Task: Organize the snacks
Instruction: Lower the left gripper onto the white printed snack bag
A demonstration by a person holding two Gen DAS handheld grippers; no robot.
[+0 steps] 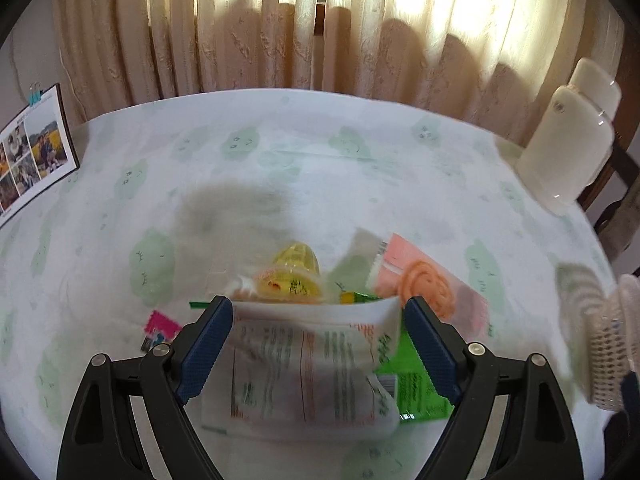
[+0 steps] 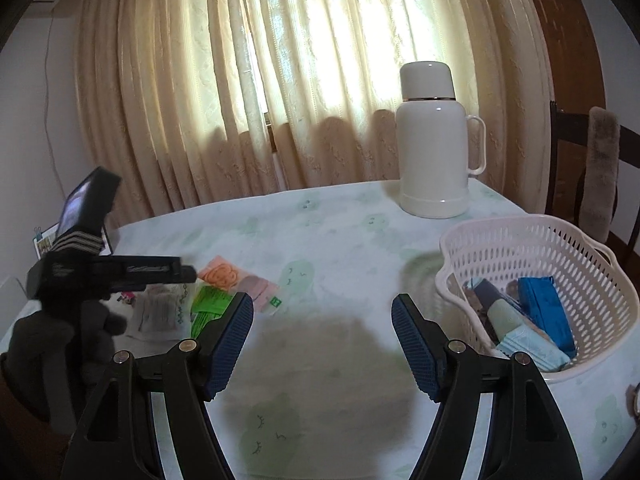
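The left gripper (image 1: 319,322) stands with its jaws wide, and a white snack pouch (image 1: 308,368) printed with small text lies between them, its top edge running across from one blue pad to the other; whether the pads press on it or merely flank it the blurred picture does not settle, though the spread looks set to match the pouch's width so it can be taken by its sides. Just beyond the jaw tips sit a yellow jelly cup (image 1: 294,276) and, off the right jaw, a pink packet with an orange smiley (image 1: 424,284); a green packet (image 1: 416,384) pokes out from under the pouch beside the right pad, and a small pink wrapper (image 1: 164,326) lies outside the left jaw. These loose snacks cluster on the cloud-patterned tablecloth (image 1: 280,160), presumably waiting to be gathered. The right gripper (image 2: 322,340) has jaws partly spread with nothing between them, only bare cloth and its own shadow. Outside its right jaw stands the white lattice basket (image 2: 592,280), already holding blue and pale wrapped packets (image 2: 544,312), which suggests it is the collecting place. Beyond its left jaw the other tool and a gloved hand (image 2: 52,344) hover over the pile. A white thermos (image 2: 434,148) stands well beyond, near the curtain.
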